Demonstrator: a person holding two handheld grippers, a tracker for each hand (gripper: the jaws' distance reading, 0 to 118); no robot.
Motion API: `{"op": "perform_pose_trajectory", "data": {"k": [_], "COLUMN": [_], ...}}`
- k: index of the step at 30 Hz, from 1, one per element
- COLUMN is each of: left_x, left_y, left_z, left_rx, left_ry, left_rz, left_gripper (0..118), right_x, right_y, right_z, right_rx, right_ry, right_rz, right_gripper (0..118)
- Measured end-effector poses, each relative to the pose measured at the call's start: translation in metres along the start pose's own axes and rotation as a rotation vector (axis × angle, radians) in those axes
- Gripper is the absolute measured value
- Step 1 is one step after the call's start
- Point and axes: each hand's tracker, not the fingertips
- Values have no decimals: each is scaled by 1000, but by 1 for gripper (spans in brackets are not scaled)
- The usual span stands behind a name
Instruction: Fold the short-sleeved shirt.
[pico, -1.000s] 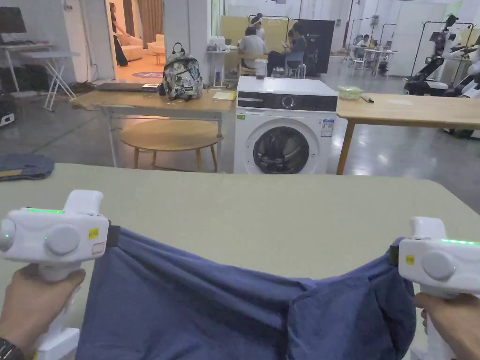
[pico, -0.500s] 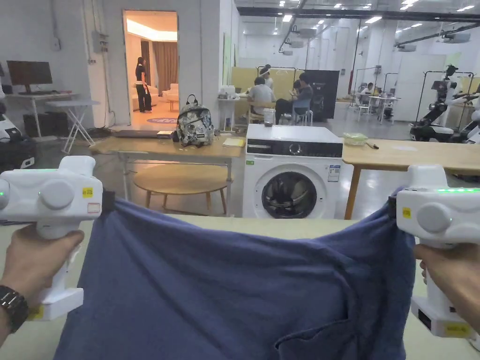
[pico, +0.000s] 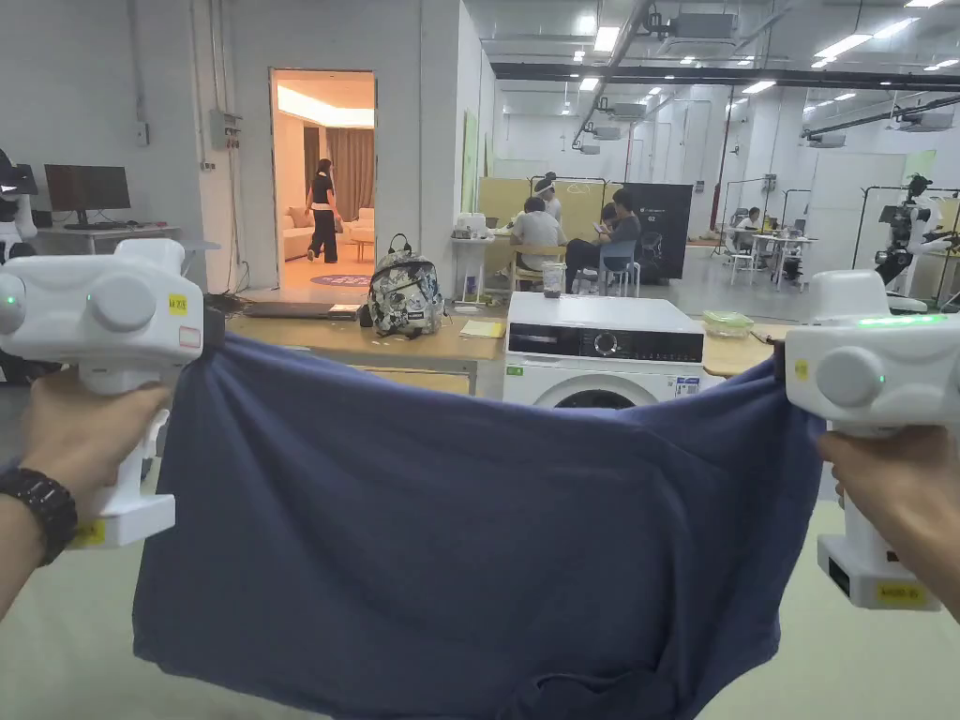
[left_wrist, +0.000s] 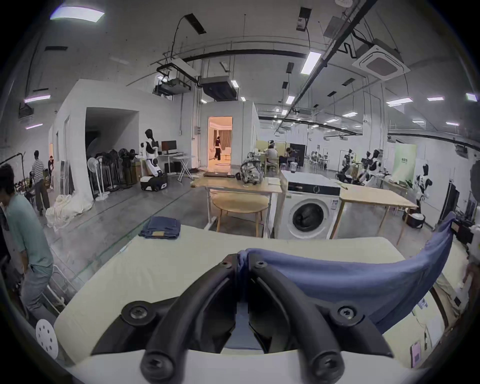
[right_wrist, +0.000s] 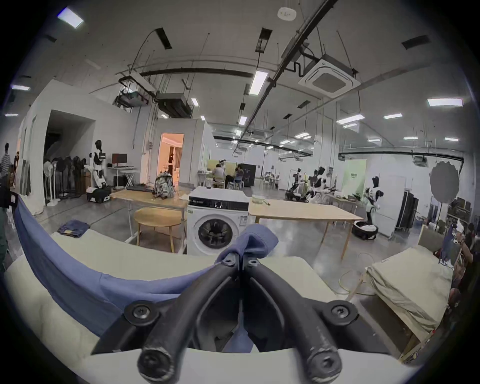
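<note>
Nearest the camera, the left claw (left_wrist: 242, 262) is clamping one top corner of the blue shirt (pico: 450, 525), its two black jaws pressing together on a pinch of the cloth. The right claw (right_wrist: 241, 261) is doing the same at the other top corner, with a small tuft of fabric poking out past its closed tips. In the head view the person's hands are gripping the white handles of both tools, holding them well apart at about the same height, so the shirt is hanging between them as a broad sheet with its upper edge sagging a little in the middle. Its lower edge is bunching slightly towards the bottom right, and whether it is touching anything below cannot be told.

Under and beyond the cloth, the pale green tabletop (left_wrist: 166, 262) is lying bare except for a folded denim piece (left_wrist: 161, 227) at its far corner. Farther off, a washing machine (pico: 605, 352) is standing between wooden tables.

Judging from this, the folding itself is not yet begun: no crease is showing. The shirt is only being spread out in the air; laying it flat and making every fold are still to come.
</note>
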Motion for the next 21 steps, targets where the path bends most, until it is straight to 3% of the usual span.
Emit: {"op": "perform_pose_trajectory", "data": {"k": [12,21], "left_x": [3,5], "left_y": [57,18], "left_z": [-11,-1], "left_rx": [81,67], "left_ry": [13,-10], "left_rz": [-7,-36], "left_gripper": [1,1], "right_x": [2,2], "right_y": [80,51], "right_z": [-12,8], "right_rx": [99,94], "right_ry": [-51,-55], "right_rz": [-3,14], "right_gripper": [0,0]}}
